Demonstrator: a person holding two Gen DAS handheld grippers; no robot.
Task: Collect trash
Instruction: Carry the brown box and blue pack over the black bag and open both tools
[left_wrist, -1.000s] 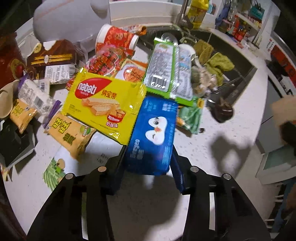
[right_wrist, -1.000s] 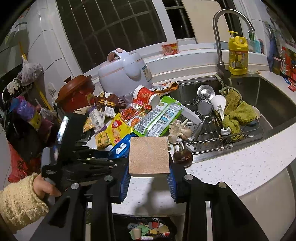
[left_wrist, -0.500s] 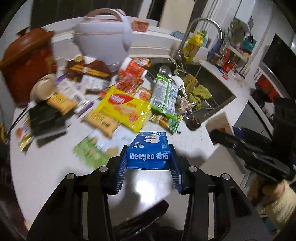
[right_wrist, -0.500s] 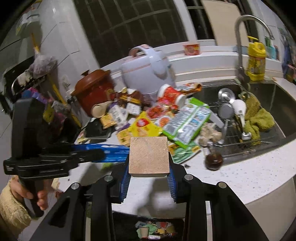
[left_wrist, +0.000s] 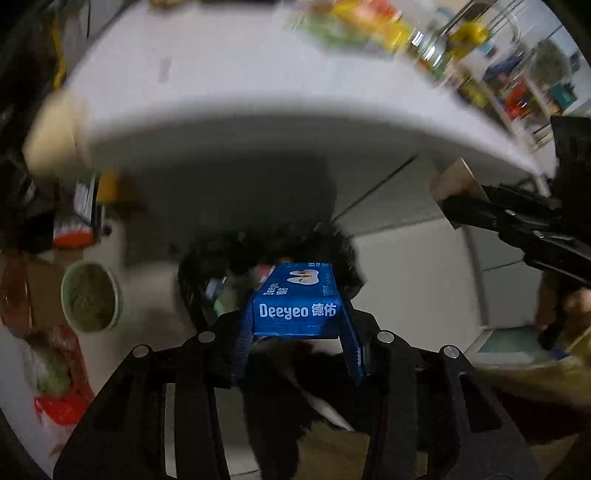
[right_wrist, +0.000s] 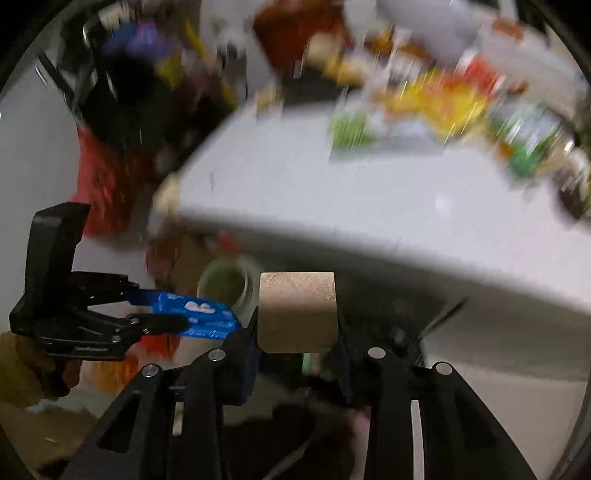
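My left gripper (left_wrist: 295, 328) is shut on a blue Deeyeo tissue pack (left_wrist: 295, 306), held over the dark mouth of a black trash bag (left_wrist: 266, 258) on the floor below the counter edge. My right gripper (right_wrist: 297, 332) is shut on a flat brown cardboard box (right_wrist: 297, 312), also out past the counter and pointing down. In the right wrist view the left gripper (right_wrist: 177, 321) shows at the left with the blue pack (right_wrist: 199, 319) in it. In the left wrist view the right gripper (left_wrist: 465, 210) shows at the right edge, holding the brown box (left_wrist: 452, 179).
The white counter (left_wrist: 258, 92) curves overhead in both views, with blurred snack wrappers (right_wrist: 436, 99) along its far side. A green-rimmed bowl (left_wrist: 90, 295) sits on the floor left of the bag, near red bags (right_wrist: 103, 192). A hand (right_wrist: 29, 369) grips the left handle.
Both grippers swung off the countertop and down past its edge, each still carrying its item. The views now look at the floor and trash bag instead of the pile of wrappers.
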